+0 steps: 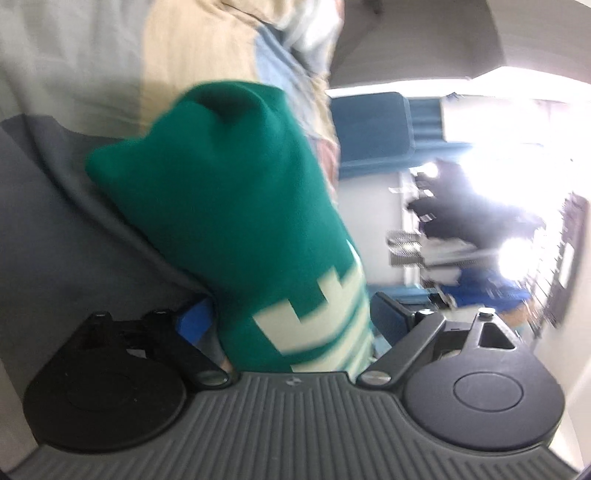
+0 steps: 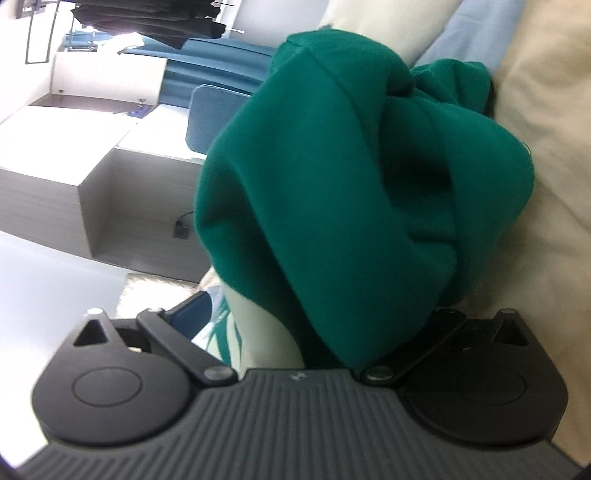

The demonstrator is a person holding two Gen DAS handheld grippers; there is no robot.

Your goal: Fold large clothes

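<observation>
While green sweater (image 1: 221,184) edge bunches between jaws, left gripper (image 1: 291,317) apart, right gripper (image 2: 317,317) unclear

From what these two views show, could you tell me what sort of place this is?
Probably a bedroom: the green garment lies on cream bedding, dark clothes hang on a rail, and teal curtains hang behind.

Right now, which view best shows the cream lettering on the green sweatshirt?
The left wrist view: the blocky cream lettering on the green sweatshirt faces the camera, though blurred. The right wrist view shows mostly bunched green fabric, with only a cream sliver.
</observation>
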